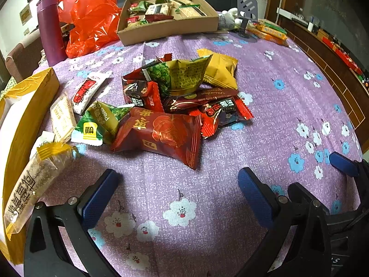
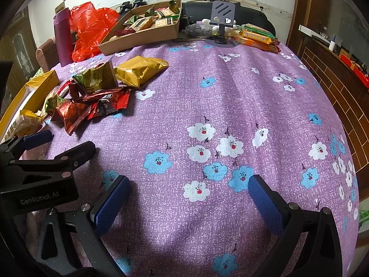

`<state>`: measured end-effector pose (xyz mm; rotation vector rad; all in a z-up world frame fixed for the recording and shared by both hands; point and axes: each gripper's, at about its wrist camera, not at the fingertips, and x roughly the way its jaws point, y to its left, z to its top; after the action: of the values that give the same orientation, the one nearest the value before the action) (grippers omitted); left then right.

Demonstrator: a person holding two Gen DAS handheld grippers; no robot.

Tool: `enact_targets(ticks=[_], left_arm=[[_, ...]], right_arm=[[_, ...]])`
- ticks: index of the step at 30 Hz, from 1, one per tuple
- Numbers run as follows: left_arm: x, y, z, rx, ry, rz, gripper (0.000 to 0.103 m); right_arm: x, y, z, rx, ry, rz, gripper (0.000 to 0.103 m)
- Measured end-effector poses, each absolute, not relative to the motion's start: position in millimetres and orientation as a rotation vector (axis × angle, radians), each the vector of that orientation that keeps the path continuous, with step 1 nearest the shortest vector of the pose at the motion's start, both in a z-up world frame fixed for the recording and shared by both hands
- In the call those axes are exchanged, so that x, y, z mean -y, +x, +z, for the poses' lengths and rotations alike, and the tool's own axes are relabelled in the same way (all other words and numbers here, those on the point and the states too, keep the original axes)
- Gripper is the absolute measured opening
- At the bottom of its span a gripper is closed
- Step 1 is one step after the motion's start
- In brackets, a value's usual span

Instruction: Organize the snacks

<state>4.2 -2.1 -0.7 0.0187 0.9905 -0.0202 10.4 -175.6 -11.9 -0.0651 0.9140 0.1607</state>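
A pile of snack packets (image 1: 175, 99) lies on the purple flowered tablecloth (image 1: 276, 106); it also shows in the right wrist view (image 2: 96, 94). A large red packet (image 1: 161, 133) is nearest my left gripper (image 1: 177, 184), which is open and empty just in front of the pile. A yellow packet (image 1: 221, 69) lies at the pile's far side. A cardboard tray (image 1: 170, 26) with several snacks stands at the back. My right gripper (image 2: 188, 192) is open and empty over bare cloth, to the right of the pile. The left gripper's fingers (image 2: 38, 137) show at the left of the right wrist view.
A yellow box (image 1: 25, 106) stands at the left edge with a clear-wrapped bar (image 1: 34, 180) against it. A purple flask (image 1: 49, 27) and red plastic bag (image 1: 92, 16) are back left. A phone stand (image 2: 222, 20) and orange packets (image 2: 258, 38) are at the back right.
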Motion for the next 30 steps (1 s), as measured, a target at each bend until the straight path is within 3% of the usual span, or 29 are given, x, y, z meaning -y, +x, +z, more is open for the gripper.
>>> enact_targets(ticks=[6,8,9,17,25,27,28,30], left_arm=[[-2,1,4,-1.033,-0.002,-0.058,0.101],[-4,-7,11,-1.035,-0.039,-0.117,0.083],[-4,-15,15,-1.031,-0.055,-0.156,0.08],[-48,-96,79,-0.77,-0.178,-0.307,0.08],[-160,-125,85,-0.746,-0.275,-0.115,0.08],[-175,-130,80,-0.742,-0.303,-0.102,0.08],[-179,-132,77,-0.741,-0.309,-0.099,0.08],[-179,-133,72,-0.746,-0.304,-0.11,0.08]], right_arm=[[175,14,-13,-0.917,-0.076,0.187,0.103],[175,14,-13,-0.916,-0.074,0.187,0.103],[175,14,-13,-0.916,-0.073,0.186,0.103],[175,15,-13,-0.922,-0.078,0.192,0.103],[173,15,-11,-0.983,-0.105,0.205,0.103],[170,15,-7,-1.003,-0.102,0.199,0.096],[167,12,-1,-0.99,-0.079,0.232,0.088],[156,8,9,-0.956,-0.041,0.307,0.086]])
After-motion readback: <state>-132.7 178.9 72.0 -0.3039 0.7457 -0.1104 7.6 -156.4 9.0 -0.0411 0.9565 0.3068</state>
